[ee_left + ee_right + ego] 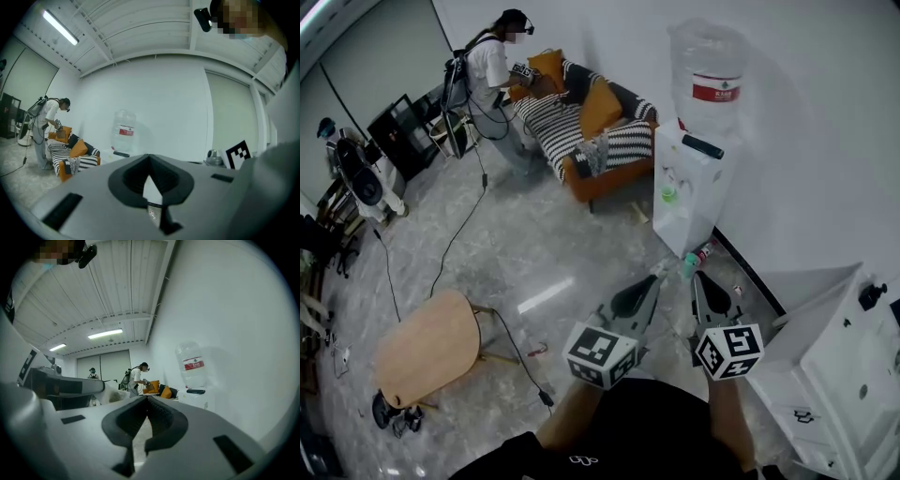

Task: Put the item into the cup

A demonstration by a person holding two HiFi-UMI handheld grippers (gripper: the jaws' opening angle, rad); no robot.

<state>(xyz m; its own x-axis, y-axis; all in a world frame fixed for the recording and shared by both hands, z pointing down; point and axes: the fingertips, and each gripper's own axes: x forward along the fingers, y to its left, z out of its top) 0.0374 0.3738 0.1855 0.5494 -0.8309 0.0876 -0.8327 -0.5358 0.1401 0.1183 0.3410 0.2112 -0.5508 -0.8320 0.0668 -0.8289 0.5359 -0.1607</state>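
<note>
The fingers (129, 180) of the left gripper (149, 158) are closed, tips meeting in a point, with only a small diamond-shaped gap behind the tips and nothing held in it. The right gripper (146, 398) is the same: its fingers meet at the tips and grip nothing. In the head view both grippers are held side by side in front of the person, well above the grey marbled floor (534, 253), pointing toward the white water dispenser (686, 187) against the white wall, which carries a clear upturned water bottle with a red label (710, 70). A small green object (668, 193) sits in the dispenser's tap recess, and a pale green bottle (687, 267) and a red-capped bottle (703, 251) lie on the floor at the dispenser's foot, just past the fingertips; whether any of these is the item or the cup cannot be told. A white cabinet (844, 356) stands at the right. Farther off is an orange sofa with black-and-white striped cushions (591, 131), where another person in a white shirt (487, 66) bends over it. A round light wooden table (427, 347) stands to the left.
</note>
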